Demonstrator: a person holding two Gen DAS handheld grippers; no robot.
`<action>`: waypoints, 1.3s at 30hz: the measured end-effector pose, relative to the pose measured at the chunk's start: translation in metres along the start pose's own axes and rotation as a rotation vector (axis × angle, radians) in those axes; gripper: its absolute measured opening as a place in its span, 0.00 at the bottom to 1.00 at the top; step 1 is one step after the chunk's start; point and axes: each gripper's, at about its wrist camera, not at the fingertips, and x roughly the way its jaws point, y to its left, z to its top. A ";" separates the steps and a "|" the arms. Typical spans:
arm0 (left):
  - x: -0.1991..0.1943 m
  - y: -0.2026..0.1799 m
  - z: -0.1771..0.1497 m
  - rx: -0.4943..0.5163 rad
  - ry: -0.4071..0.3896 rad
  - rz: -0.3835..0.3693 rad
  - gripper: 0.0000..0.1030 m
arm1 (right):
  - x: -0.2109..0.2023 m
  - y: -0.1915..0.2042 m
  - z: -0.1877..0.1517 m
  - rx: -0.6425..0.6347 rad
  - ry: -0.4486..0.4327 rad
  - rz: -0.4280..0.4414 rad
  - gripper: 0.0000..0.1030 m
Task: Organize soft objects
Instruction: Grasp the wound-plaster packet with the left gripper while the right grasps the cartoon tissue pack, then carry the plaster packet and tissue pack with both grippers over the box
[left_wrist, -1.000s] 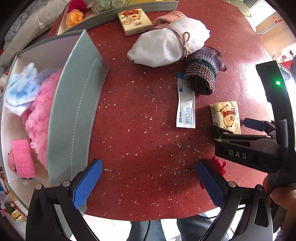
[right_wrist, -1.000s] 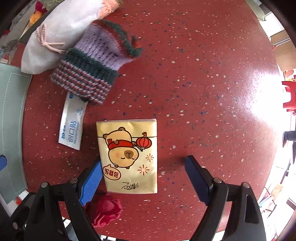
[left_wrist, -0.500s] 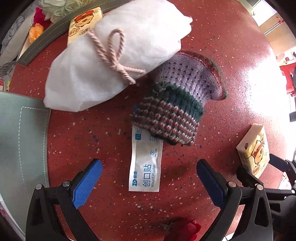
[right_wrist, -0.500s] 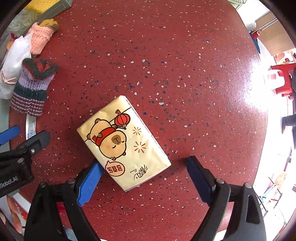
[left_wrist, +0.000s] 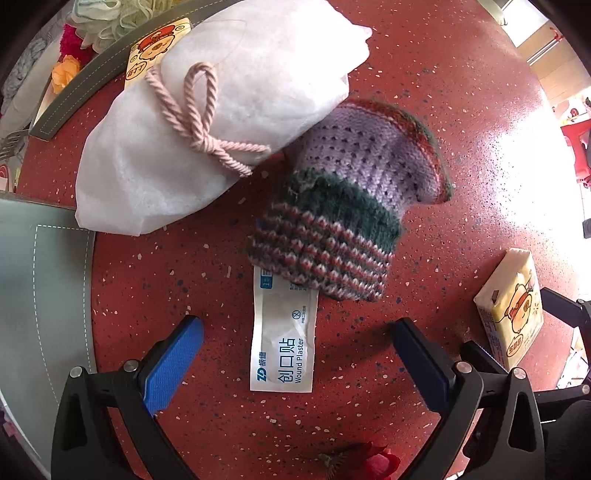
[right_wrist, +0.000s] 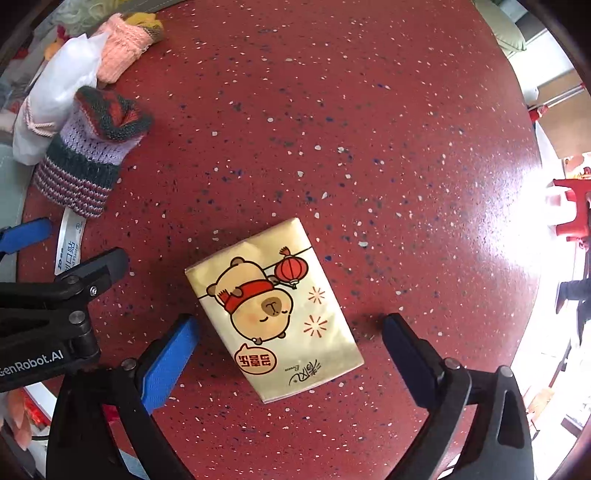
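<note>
My left gripper (left_wrist: 295, 365) is open above a white wound-plaster packet (left_wrist: 284, 350), whose far end lies under a striped knitted hat (left_wrist: 351, 206). A white cloth bundle (left_wrist: 221, 107) tied with pink cord leans on the hat. My right gripper (right_wrist: 291, 358) is open, its fingers on either side of a yellow tissue pack (right_wrist: 273, 310) with a cartoon bear, lying flat on the red table (right_wrist: 351, 129). The hat (right_wrist: 88, 162) and the bundle (right_wrist: 59, 107) also show at the left of the right wrist view. The tissue pack (left_wrist: 513, 314) shows at the right of the left wrist view.
A grey storage box wall (left_wrist: 40, 280) stands at the left. A second tissue pack (left_wrist: 155, 48) and a grey tray (left_wrist: 92, 77) with flowers lie at the back. A pink knit item (right_wrist: 122, 55) lies beyond the bundle. A red flower (left_wrist: 373, 461) lies near the front edge.
The left gripper has swung from the box side to the hat and plaster packet and moved closer. The right gripper has turned and drawn back, so the tissue pack now lies tilted between its fingers.
</note>
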 end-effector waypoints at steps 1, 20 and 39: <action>0.000 0.000 0.001 0.001 0.003 0.000 1.00 | -0.002 0.001 -0.001 -0.007 -0.007 -0.002 0.88; -0.024 0.018 -0.027 0.023 -0.016 -0.041 0.23 | -0.055 -0.026 -0.078 0.036 -0.045 0.099 0.63; -0.098 0.042 -0.134 0.064 -0.073 -0.123 0.23 | -0.100 0.011 -0.123 0.001 -0.020 0.135 0.63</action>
